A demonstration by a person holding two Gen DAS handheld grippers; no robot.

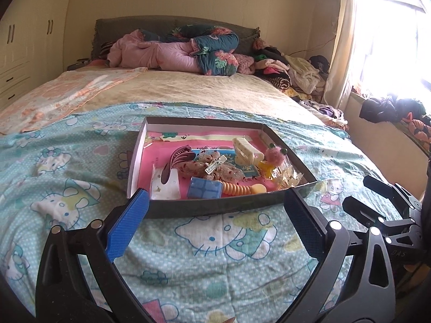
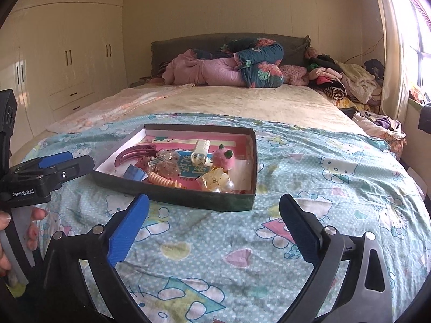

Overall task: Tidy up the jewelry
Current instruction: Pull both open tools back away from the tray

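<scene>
A shallow dark box (image 1: 188,210) with a pink floor lies on the Hello Kitty sheet (image 1: 215,263). In it are a maroon claw clip (image 1: 180,158), a cream clip (image 1: 246,150), a pink pompom (image 1: 272,156), a blue square case (image 1: 205,188), an orange spiral tie (image 1: 239,189) and a silver clip on a floral bow (image 1: 214,167). My left gripper (image 1: 215,198) stands open just before the box's near wall, nothing between its blue pads. My right gripper (image 2: 214,202) is open too, empty, in front of the box (image 2: 175,193), near its right corner.
A person's hand (image 2: 32,228) holds the left gripper's handle at the left of the right wrist view. Rolled quilts (image 1: 188,51) and a clothes pile (image 1: 291,72) lie at the head of the bed. Wardrobes (image 2: 67,53) stand left, a curtained window (image 1: 377,40) right.
</scene>
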